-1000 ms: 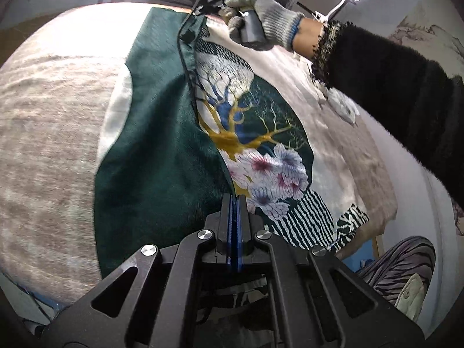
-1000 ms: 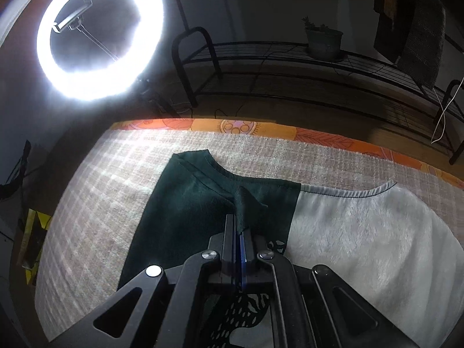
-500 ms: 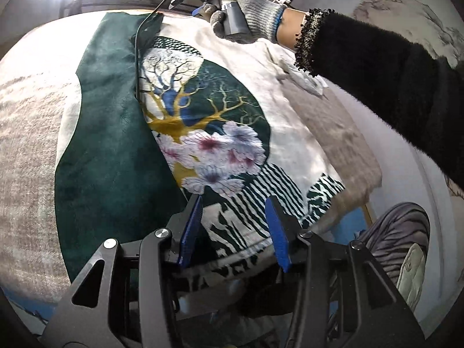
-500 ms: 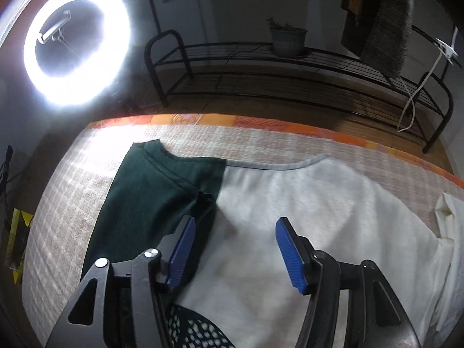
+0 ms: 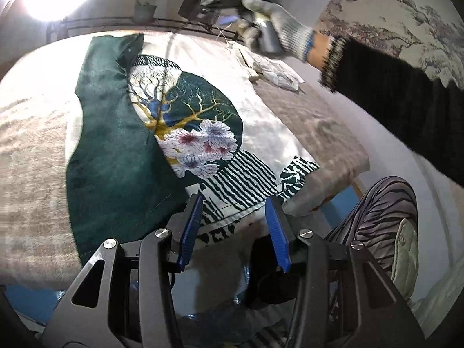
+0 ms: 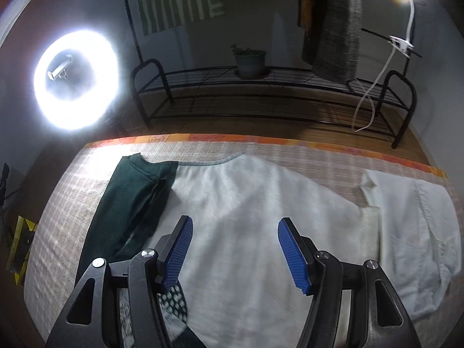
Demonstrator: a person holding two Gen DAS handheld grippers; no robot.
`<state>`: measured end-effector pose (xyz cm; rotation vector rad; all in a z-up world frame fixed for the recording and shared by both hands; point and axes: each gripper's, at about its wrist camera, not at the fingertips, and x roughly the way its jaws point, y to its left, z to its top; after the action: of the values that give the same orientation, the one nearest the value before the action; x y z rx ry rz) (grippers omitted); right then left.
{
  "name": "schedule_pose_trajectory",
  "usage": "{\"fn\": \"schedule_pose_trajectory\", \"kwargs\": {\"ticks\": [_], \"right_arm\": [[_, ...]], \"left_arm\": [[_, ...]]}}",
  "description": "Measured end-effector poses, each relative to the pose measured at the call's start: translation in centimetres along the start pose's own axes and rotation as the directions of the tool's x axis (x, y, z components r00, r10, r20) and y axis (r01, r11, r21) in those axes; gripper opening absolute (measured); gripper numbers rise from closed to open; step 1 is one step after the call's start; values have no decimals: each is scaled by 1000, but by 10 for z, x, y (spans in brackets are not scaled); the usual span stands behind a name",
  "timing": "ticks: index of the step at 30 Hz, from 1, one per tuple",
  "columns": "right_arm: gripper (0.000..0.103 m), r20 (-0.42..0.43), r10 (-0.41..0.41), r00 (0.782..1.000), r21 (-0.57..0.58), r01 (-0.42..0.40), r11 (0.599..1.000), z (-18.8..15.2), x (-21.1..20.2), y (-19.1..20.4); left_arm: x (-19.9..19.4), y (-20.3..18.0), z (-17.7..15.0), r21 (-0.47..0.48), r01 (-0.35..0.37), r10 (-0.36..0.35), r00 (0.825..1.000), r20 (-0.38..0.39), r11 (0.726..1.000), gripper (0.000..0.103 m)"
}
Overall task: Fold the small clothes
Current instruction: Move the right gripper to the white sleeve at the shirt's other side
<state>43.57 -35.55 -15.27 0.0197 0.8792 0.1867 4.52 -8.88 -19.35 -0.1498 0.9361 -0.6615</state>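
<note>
A white shirt with a tree and flower print lies flat on the woven table cover. Its dark green side panel is folded over the left part of the print. My left gripper is open and empty, just off the shirt's striped hem. My right gripper is open and empty above the shirt's white upper part; the green fold lies to its left. In the left wrist view the gloved right hand is raised beyond the collar end.
A second white garment lies on the table to the right of the shirt. A ring light and a black metal rack with a potted plant stand beyond the table's far edge. A striped trouser leg shows below the table edge.
Both grippers were shut on the green panel a second ago; both have opened and let it go. Both have drawn back, the right hand lifting up and away from the collar.
</note>
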Motion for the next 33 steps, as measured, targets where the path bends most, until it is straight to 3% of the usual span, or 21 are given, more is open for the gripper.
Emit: {"fn": "schedule_pose_trajectory", "kwargs": {"ticks": [8,13,17,20,26,30,33], "right_arm": [[63,131,6,991,81,-17,997,-38,-87,-50],[63,246,60,967,209,-113,971,-74,-150,-90],[63,321,80,944,258,-169,951,-110,-192,-106],[61,350,111,930,267,-213,940,-135,-211,-113],[61,394,152,907,272,-273,923,-172,-230,-136],[61,404,126,906,316,-268,910,-190,-228,-164],[60,379,130,916,363,-276,890,-199,-216,-180]], "left_arm": [[-34,-2,-5,10,-60,59,995,78,998,46],[-32,-6,1,21,-103,101,990,95,994,46],[-11,-11,12,28,-136,133,986,99,990,44],[11,-19,20,48,-153,148,984,98,987,35],[67,-40,33,88,-130,127,991,48,988,35],[101,-67,36,154,-91,90,996,10,984,35],[127,-102,32,257,-45,53,998,-26,965,35]]}}
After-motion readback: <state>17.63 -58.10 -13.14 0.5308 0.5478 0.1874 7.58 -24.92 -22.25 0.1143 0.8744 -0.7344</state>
